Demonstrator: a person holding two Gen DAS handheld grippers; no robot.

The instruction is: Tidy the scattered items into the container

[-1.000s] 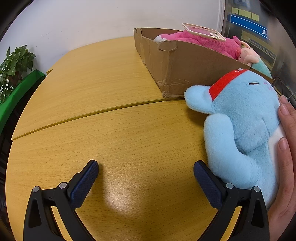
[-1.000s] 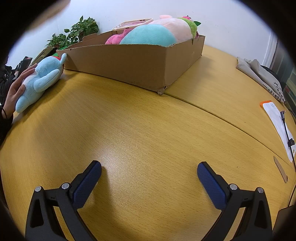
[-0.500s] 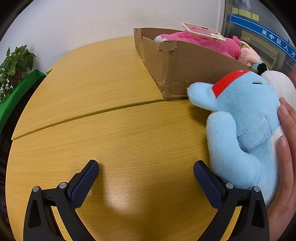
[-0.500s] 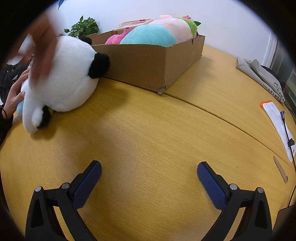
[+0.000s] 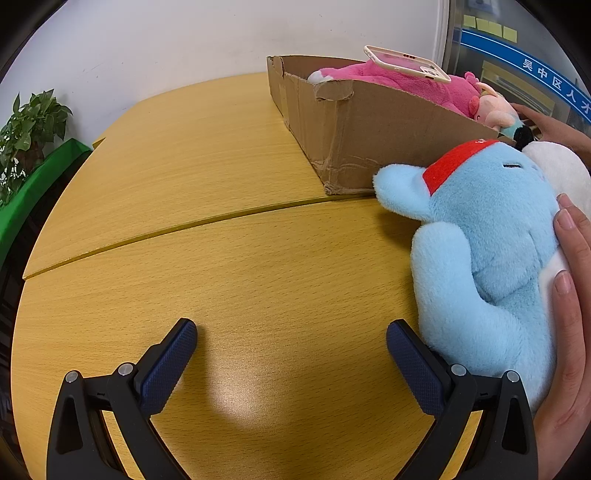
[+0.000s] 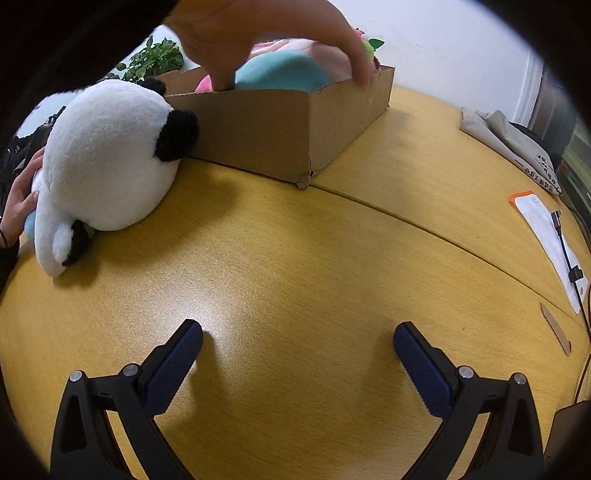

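A cardboard box (image 5: 373,133) (image 6: 295,125) holds a pink plush toy (image 5: 399,79), a teal plush (image 6: 284,75) and a phone (image 5: 406,66). A light blue plush toy with a red band (image 5: 487,251) lies on the table by the box, with a person's hand (image 5: 569,295) resting on it. A white and black panda plush (image 6: 107,162) lies next to the box. Another hand (image 6: 258,33) reaches over the box. My left gripper (image 5: 291,350) is open, its right finger close beside the blue plush. My right gripper (image 6: 297,350) is open over bare table.
A yellow wooden table (image 5: 192,192) with a seam runs under everything. A potted plant (image 5: 26,133) and a green ledge stand at the left. Folded cloth (image 6: 513,140), a white paper with an orange edge (image 6: 546,225) and a cable lie at the right.
A hand brought the panda plush down onto the table next to the box, then moved up over the box. Neither gripper has moved.
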